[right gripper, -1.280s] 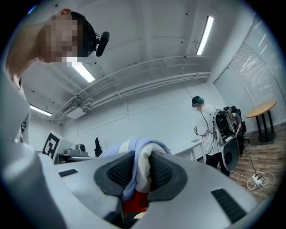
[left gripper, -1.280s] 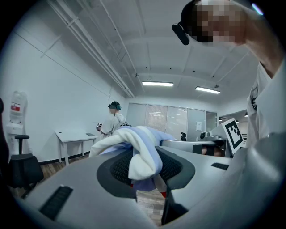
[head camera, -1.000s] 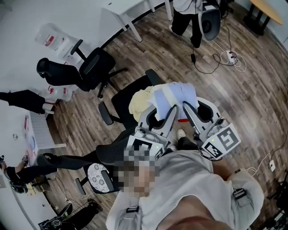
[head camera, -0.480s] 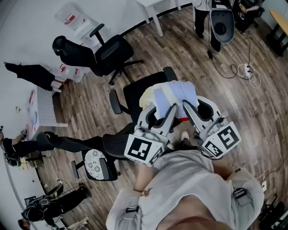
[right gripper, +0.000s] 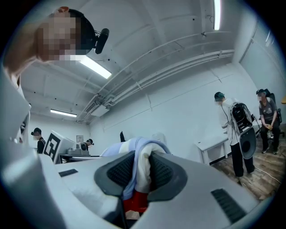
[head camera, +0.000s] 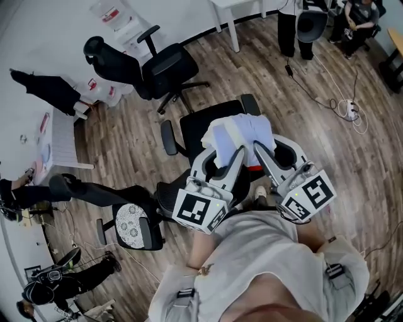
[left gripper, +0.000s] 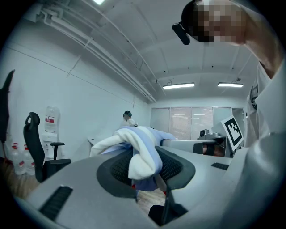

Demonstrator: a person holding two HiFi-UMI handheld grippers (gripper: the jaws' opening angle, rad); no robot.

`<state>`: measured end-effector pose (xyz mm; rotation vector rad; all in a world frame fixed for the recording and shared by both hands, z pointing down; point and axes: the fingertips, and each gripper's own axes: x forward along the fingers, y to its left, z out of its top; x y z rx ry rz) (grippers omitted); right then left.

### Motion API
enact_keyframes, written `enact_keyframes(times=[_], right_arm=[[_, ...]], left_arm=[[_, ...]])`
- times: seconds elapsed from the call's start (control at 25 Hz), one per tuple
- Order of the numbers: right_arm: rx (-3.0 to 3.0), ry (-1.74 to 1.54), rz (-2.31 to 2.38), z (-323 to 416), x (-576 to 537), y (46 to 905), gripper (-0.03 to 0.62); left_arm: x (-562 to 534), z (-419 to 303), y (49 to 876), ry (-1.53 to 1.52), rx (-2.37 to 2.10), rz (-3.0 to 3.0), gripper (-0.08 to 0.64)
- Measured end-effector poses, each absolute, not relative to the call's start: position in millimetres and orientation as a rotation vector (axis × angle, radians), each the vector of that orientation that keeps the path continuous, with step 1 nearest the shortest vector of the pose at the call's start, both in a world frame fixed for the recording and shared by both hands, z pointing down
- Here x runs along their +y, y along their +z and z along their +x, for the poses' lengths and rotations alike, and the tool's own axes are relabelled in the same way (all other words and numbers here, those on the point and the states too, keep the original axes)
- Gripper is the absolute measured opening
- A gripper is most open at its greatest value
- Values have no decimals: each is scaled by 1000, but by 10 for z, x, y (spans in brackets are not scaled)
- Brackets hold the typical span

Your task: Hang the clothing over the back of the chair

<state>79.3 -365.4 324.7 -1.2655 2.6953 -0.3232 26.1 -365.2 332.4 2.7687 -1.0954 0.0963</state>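
Observation:
A bundled piece of clothing (head camera: 242, 133), light blue and cream, is held up between both grippers. The left gripper (head camera: 225, 153) is shut on its left part, cloth (left gripper: 143, 152) bunched between the dark pads. The right gripper (head camera: 267, 149) is shut on the right part, with cloth (right gripper: 139, 166) pinched between its pads too. Beneath the bundle in the head view stands a black office chair (head camera: 198, 129). Its mesh back (head camera: 169, 190) lies close to the left gripper's marker cube. Both grippers point roughly level, side by side.
A second black office chair (head camera: 157, 63) stands at the upper left, by water bottles (head camera: 114, 15). A chair with a patterned cushion (head camera: 132, 229) is at the lower left. White table legs (head camera: 233, 28), floor cables with a power strip (head camera: 347, 108), and people (head camera: 302, 25) are at the top.
In the head view the black chair has slid from left of the bundle to beneath it as both grippers carried the clothing across. The grip on the cloth is unchanged.

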Motion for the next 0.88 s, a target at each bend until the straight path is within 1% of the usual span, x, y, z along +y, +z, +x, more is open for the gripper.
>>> enact_keyframes(times=[0.12,0.88], right_arm=[[2718,-333,-1246,718,-3663,3265,91],[2825,-311,-1146,-362,-3328,3173,91]], left_arm=[[-3651,185,3340,92,-1122,2752,140],[-3287,-895,3281,-6,-1205,2702,140]])
